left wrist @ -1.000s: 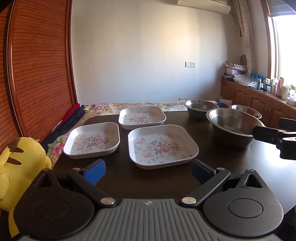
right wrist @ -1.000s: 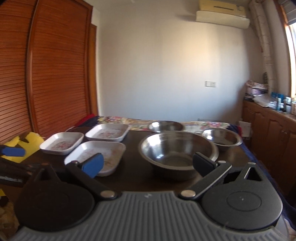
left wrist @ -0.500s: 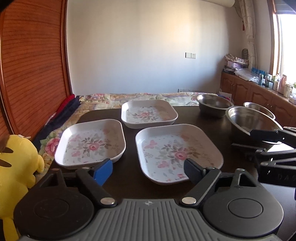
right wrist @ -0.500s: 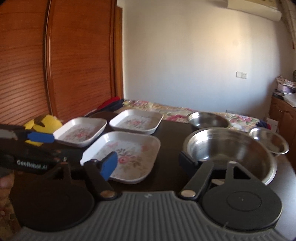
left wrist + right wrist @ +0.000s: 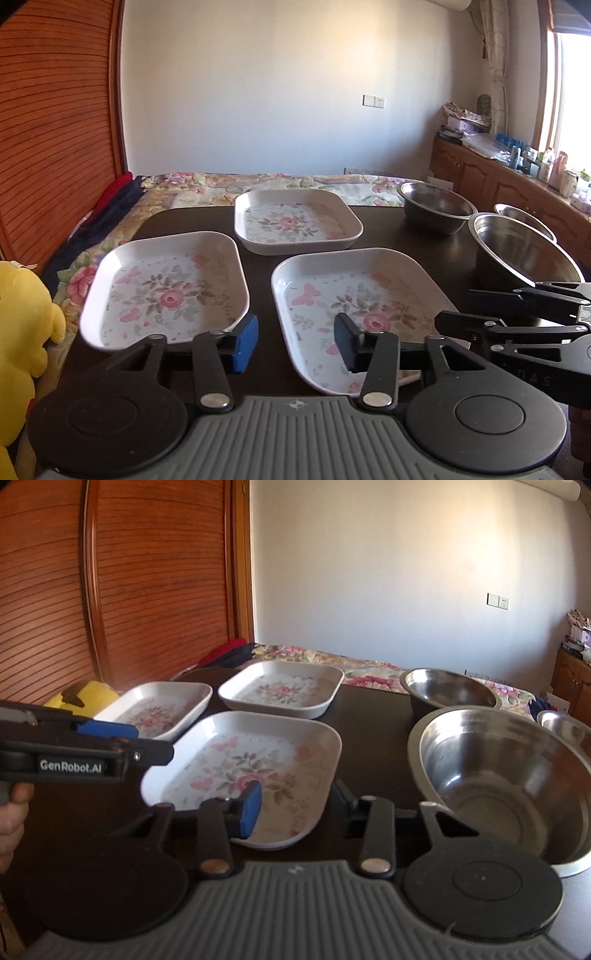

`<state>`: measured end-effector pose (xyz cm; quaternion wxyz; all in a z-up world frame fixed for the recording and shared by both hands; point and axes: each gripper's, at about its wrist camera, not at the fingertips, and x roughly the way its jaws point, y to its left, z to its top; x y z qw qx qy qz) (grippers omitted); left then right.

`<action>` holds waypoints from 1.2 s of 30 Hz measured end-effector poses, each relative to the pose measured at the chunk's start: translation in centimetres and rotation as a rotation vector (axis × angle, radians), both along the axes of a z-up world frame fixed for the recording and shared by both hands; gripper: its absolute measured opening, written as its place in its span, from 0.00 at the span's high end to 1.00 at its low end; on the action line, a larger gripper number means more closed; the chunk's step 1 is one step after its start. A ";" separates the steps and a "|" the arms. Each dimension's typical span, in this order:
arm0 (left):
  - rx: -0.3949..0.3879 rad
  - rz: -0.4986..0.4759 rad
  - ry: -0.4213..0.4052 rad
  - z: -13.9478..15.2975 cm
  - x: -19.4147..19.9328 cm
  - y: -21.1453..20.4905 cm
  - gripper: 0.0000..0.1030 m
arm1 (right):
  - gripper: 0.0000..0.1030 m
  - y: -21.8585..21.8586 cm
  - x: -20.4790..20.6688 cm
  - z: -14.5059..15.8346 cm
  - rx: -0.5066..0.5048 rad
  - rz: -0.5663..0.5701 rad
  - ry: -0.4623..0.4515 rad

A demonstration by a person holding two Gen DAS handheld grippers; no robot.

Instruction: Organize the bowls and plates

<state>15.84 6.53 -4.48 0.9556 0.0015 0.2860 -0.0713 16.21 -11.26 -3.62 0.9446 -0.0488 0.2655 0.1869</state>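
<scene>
Yellow plush toy [image 5: 22, 332] beside the dark table [image 5: 388, 229] — floral bedspread [image 5: 221, 192] beyond.

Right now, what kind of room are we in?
Probably a lived-in home room, likely a bedroom used for dining: a dark table holds floral plates, directly beyond it lies a floral bedspread, and wooden cabinets under the window carry household clutter.

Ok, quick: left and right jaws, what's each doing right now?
Left gripper: jaws closing, nothing gripped; hovering at the near floral plate.
Right gripper: jaws closing, nothing gripped, over the same plate's near edge.
</scene>
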 end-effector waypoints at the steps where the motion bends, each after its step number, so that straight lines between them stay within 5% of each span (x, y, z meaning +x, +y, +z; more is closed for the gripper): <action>1: 0.000 -0.003 0.002 -0.1 0.2 0.0 0.55 | 0.63 0.0 0.1 -0.1 -0.005 -0.003 0.002; 28: -0.010 -0.041 0.067 -2.1 2.8 0.1 0.73 | 0.75 0.4 2.6 -1.6 -0.012 -0.069 0.050; 36: -0.036 -0.029 0.066 -2.4 2.8 0.6 0.82 | 0.88 -0.2 2.8 -1.6 0.030 -0.087 0.066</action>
